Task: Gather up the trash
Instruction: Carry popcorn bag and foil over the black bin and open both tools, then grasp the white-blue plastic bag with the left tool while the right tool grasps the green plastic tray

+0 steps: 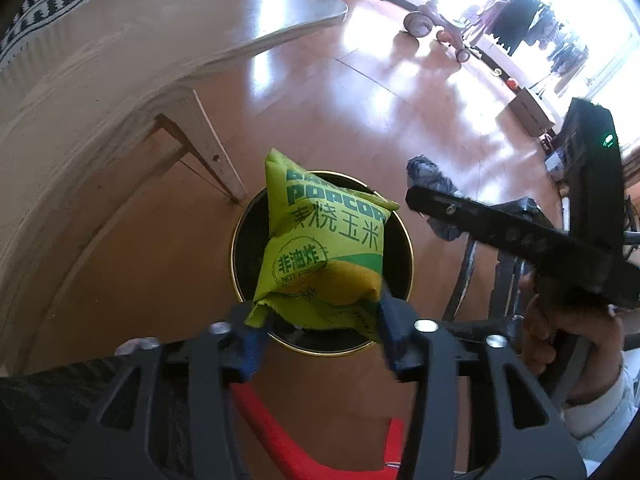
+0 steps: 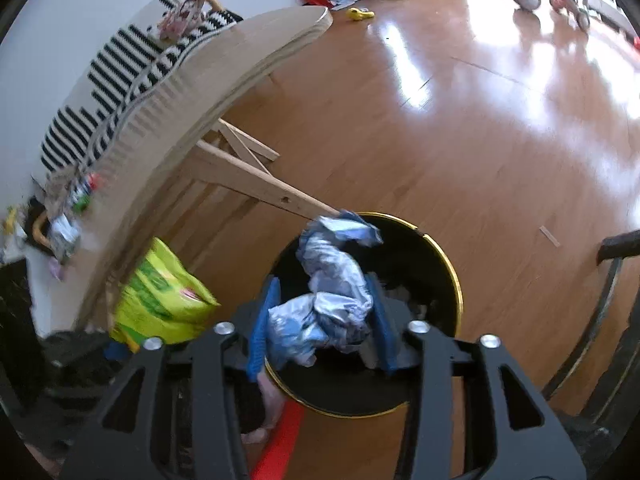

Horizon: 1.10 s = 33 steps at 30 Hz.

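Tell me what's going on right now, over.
Left hand-held gripper: popcorn bag between jaws, over bin. Right hand-held gripper: crumpled wrapper likewise. Nothing blocking.

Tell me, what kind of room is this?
Probably a living room in a home: glossy wooden floor, a low wooden table with a striped cloth, a child's tricycle by a bright window, and a small black bin.

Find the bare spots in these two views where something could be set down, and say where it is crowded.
Free: the glossy wooden floor between the black bin and the bright window side, and the near stretch of the pale table. Crowded: the bin mouth, under the green popcorn bag and the crumpled silver wrapper; clutter fills the table's far end.
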Each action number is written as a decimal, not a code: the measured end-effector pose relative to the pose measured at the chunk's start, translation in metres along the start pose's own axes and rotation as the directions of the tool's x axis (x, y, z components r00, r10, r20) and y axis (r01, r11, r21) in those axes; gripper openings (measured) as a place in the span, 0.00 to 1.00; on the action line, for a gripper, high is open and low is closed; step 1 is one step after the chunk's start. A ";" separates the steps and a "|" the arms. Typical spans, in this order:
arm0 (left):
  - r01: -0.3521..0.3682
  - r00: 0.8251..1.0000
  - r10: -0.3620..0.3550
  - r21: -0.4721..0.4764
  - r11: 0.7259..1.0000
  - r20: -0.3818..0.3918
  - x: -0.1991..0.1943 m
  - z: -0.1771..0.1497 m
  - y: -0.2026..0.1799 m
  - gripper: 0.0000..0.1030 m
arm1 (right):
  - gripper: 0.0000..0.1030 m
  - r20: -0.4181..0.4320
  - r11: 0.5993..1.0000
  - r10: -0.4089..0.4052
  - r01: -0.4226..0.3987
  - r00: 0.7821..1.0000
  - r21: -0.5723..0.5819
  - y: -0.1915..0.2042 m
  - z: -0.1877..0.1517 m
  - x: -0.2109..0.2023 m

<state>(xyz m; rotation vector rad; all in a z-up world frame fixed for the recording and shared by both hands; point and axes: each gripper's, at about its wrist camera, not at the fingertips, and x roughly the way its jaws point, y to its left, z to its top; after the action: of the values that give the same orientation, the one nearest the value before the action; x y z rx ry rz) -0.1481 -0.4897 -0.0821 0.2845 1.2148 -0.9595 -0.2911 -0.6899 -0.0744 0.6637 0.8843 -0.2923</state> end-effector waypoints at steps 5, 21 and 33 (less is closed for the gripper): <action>-0.003 1.000 0.002 0.031 1.000 0.016 0.001 -0.003 -0.002 0.94 | 0.93 0.084 0.999 -0.010 0.006 0.996 0.047 -0.005 0.014 -0.018; -0.232 0.824 0.443 -0.504 0.832 0.352 -0.211 -0.047 0.188 0.94 | 0.93 0.168 0.983 -0.068 0.095 0.983 -0.159 0.081 0.048 0.013; -0.249 0.801 0.566 -0.753 0.610 0.194 -0.229 -0.038 0.329 0.94 | 0.93 0.253 0.902 0.067 0.050 0.965 -0.430 0.249 0.086 0.033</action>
<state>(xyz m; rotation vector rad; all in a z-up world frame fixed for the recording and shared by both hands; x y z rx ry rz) 0.0669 -0.1614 0.0099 -0.2433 0.9563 -0.0697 -0.0947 -0.5540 0.0407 0.2051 0.6585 -0.1607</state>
